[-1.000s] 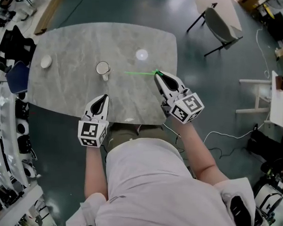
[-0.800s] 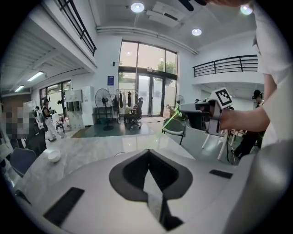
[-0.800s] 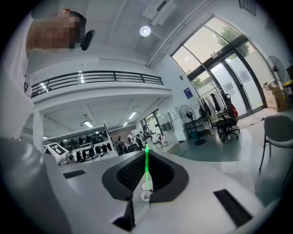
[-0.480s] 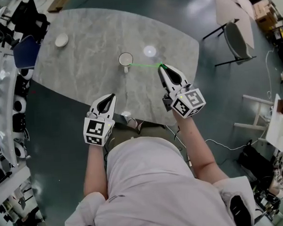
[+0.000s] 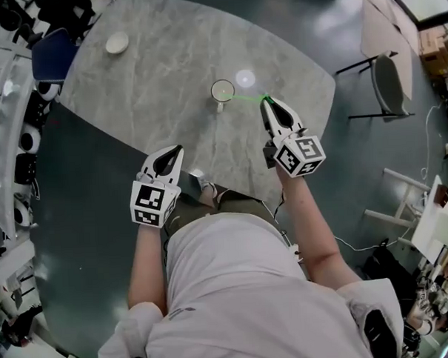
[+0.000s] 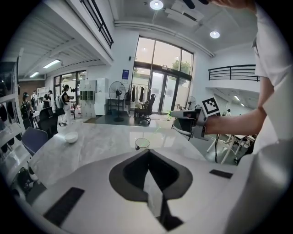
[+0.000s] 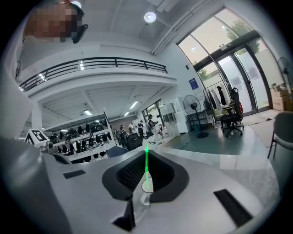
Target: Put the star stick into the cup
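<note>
The grey marble table (image 5: 154,96) fills the upper part of the head view, and the person stands at its near edge. The left gripper (image 5: 174,150) hangs over that edge with its jaws pressed together on nothing. The right gripper (image 5: 266,101) is over the table, its jaws clamped on one end of the green star stick (image 5: 249,98). A white bowl (image 5: 116,43) sits far off at the table's left corner, too small for its inside to be read. The clear cup (image 5: 222,91) stands upright just beside the right gripper's tips. The stick lies nearly level, its free end over the cup's rim. Whether that end dips inside cannot be told, and its star shape cannot be made out.
</note>
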The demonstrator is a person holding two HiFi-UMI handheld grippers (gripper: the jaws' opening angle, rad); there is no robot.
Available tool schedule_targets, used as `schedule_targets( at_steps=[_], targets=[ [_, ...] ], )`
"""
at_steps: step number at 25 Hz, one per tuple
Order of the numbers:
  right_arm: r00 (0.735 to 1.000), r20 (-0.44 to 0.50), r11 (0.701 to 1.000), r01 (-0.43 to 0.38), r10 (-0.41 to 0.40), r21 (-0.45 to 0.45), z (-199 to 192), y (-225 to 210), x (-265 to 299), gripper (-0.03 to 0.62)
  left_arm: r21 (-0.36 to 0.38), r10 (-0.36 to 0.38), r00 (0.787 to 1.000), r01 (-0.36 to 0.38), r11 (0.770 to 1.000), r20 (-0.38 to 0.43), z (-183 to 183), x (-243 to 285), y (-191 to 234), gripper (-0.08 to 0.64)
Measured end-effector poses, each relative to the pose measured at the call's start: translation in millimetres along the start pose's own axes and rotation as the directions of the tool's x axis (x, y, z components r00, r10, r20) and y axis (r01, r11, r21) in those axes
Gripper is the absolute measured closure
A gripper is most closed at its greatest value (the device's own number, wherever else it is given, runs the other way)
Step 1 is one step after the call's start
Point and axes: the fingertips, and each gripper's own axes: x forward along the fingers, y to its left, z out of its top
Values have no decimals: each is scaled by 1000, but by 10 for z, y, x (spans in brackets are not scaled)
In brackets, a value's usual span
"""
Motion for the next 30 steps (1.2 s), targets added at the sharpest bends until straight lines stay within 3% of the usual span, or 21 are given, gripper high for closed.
schedule_targets(
  at_steps=[18,30],
  targets=[
    [996,-87,999,30,-26,40,-512,-235,382,566,-38,66,997,-67,997,-43,-141,-87,178,557],
    [995,-70,993,75,-68,93,-566,-452,389,566,-40,90,992,-93,995,-85,-257,-143,136,558]
  ],
)
